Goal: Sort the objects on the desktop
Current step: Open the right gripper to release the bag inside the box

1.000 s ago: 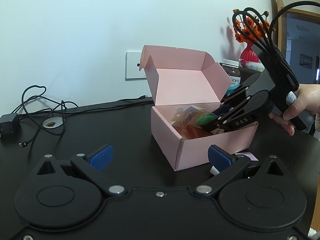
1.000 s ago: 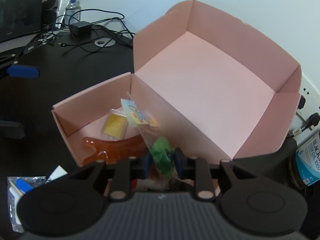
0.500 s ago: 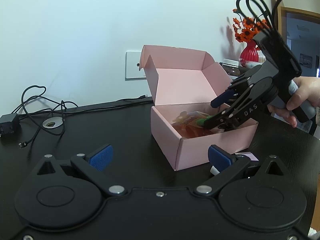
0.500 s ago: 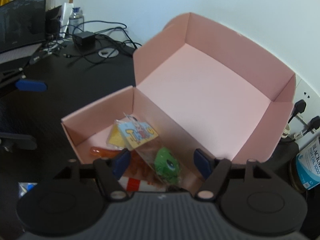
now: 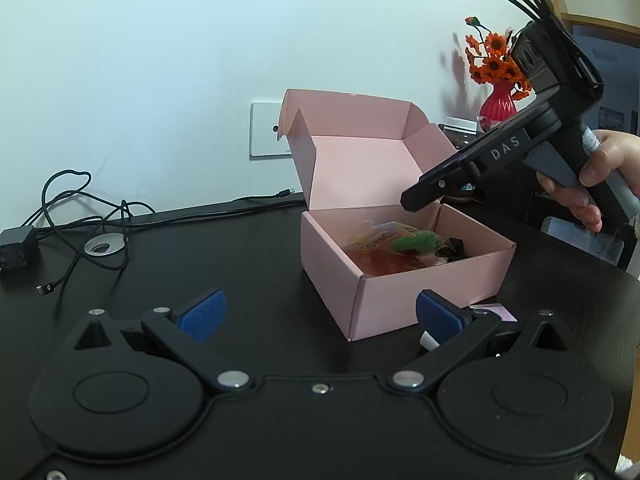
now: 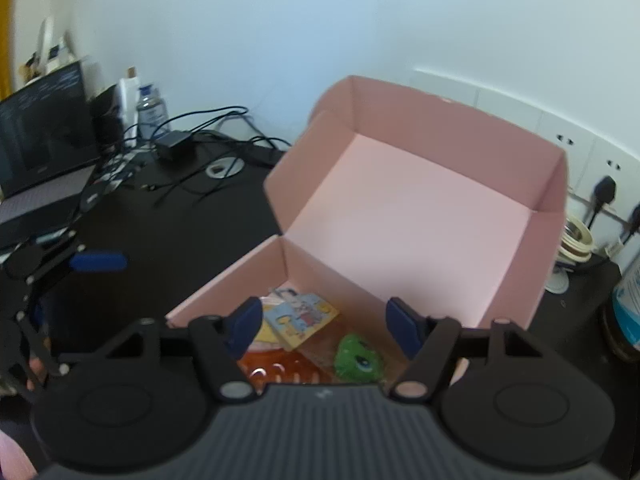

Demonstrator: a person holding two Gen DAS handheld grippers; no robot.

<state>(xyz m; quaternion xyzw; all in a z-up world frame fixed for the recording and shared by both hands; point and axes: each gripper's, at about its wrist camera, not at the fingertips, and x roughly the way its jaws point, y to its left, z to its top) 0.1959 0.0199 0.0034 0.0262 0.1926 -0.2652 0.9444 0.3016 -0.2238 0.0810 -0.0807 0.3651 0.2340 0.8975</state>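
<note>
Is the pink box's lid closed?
No, the pink box has its lid standing open, so you can see the green toy lying inside.

A black desk [image 5: 240,248] carries a pink box [image 5: 404,280], cables [image 5: 80,216], laptop [image 6: 44,160].

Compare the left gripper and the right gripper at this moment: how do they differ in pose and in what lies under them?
The left gripper sits low over the black desk, short of the pink box; the right gripper hangs above the box, tilted down into it. Bare desk lies between the left gripper's pads; below the right gripper's are the green toy and a cartoon packet. Both stand open, holding nothing, though the right's jaws have just closed slightly.
</note>
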